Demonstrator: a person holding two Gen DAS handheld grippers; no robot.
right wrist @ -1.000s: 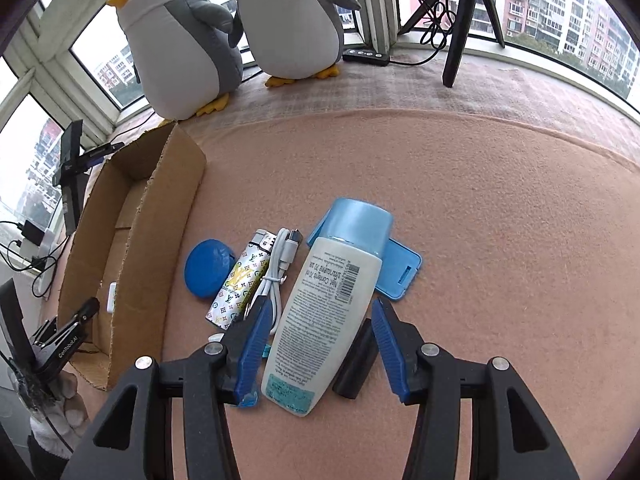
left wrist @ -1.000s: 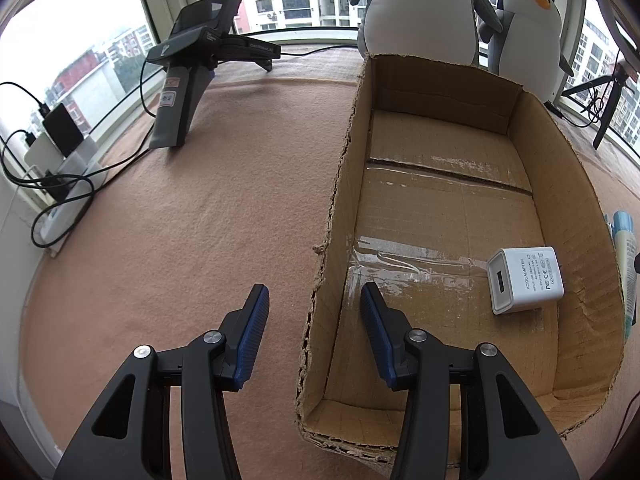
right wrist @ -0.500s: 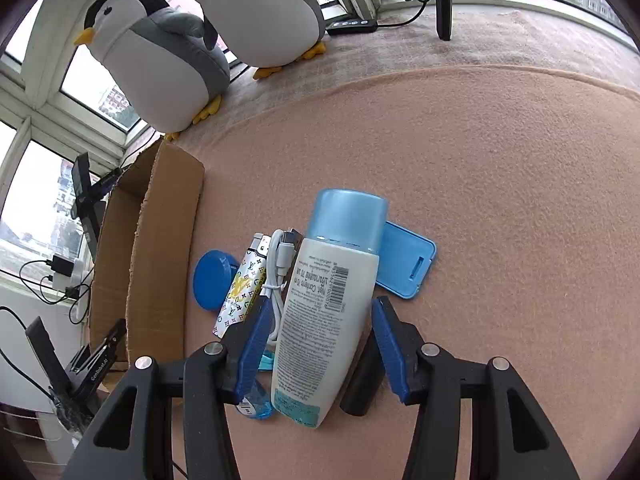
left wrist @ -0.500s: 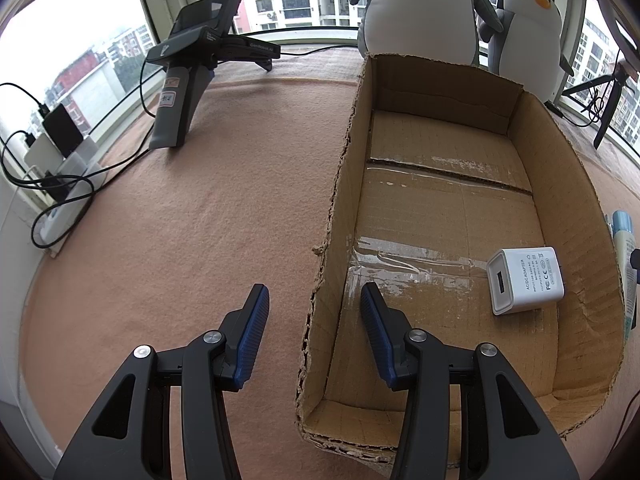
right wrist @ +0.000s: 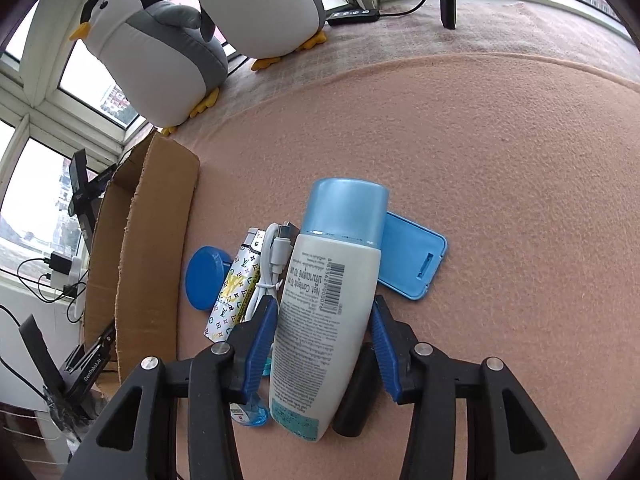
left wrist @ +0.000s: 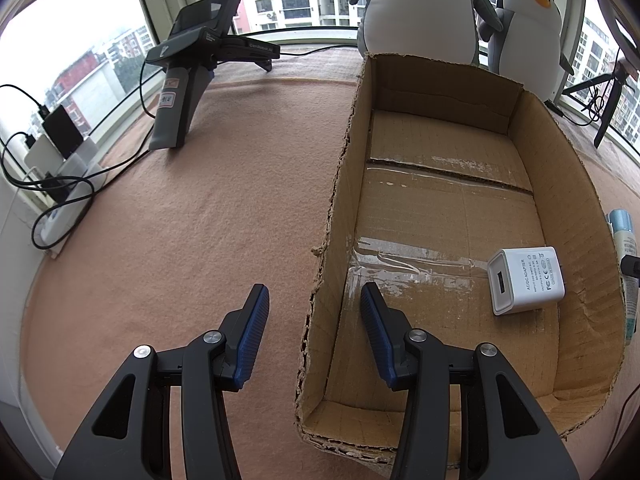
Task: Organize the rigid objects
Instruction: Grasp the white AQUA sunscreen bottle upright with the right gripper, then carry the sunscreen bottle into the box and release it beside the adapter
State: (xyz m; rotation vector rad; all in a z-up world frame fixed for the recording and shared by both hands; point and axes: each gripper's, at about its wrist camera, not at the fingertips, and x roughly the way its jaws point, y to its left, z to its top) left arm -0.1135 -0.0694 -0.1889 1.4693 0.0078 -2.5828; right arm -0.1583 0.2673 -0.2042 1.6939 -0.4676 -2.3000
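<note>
- The white bottle with a pale blue cap (right wrist: 328, 308) lies flat on the pink felt mat (right wrist: 500, 180), cap pointing away, just beside the right wall of the cardboard box (right wrist: 156, 248).
- The right gripper (right wrist: 324, 324) straddles the bottle's lower half. Its jaws have just been closing, and both blue pads now sit against the bottle's sides, so it is gripping it.
- Under and around the bottle: a flat blue case (right wrist: 412, 264) poking out on the right, a coiled white cable (right wrist: 272, 264) and a patterned lighter (right wrist: 236, 292) on the left, then a round blue lid (right wrist: 204, 276) nearest the box. A black cylinder (right wrist: 356, 396) lies against the bottle's base.
- Inside the box, a white charger block (left wrist: 524, 280) rests on the floor near the right wall.
- The left gripper (left wrist: 314, 320) hangs over the box's left wall near the front corner, one finger outside, one inside. The jaws are apart with nothing pinched; the pads do not touch the cardboard.
- Two plush penguins (right wrist: 160, 52) stand past the mat's far edge, by the windows.
</note>
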